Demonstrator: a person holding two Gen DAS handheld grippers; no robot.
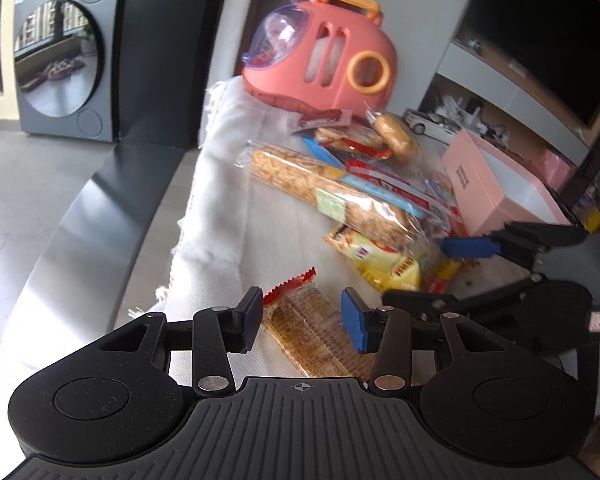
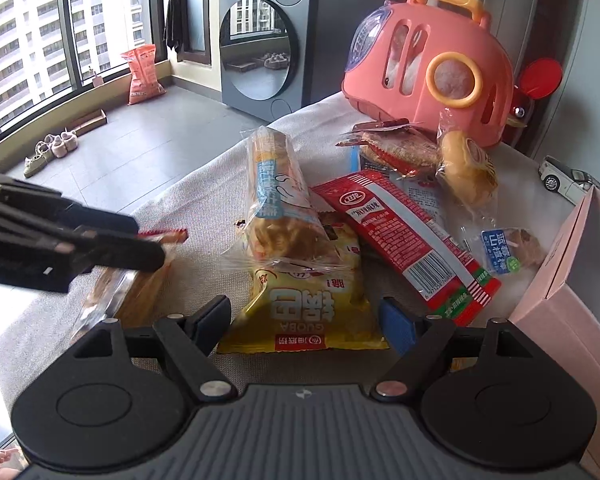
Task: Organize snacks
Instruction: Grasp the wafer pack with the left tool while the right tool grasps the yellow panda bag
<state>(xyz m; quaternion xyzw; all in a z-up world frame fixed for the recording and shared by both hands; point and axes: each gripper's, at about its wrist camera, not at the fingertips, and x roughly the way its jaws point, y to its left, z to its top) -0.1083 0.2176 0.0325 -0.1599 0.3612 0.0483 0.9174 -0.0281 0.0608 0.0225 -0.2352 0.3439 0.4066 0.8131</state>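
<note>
From your left wrist, your left gripper (image 1: pixel 302 322) stands open astride the clear cracker packet (image 1: pixel 310 330), pads not yet pressing it, well short of the pink box (image 1: pixel 496 188), which looks empty as far as the view shows. From your right wrist, your right gripper (image 2: pixel 306 326) hangs open over the yellow guoba bag (image 2: pixel 304 308) just beside that box (nothing held), with the bread loaf (image 2: pixel 278 200), red sausage pack (image 2: pixel 404 236) and bun (image 2: pixel 466 172) still loose on the cloth, so sorting has barely begun.
</note>
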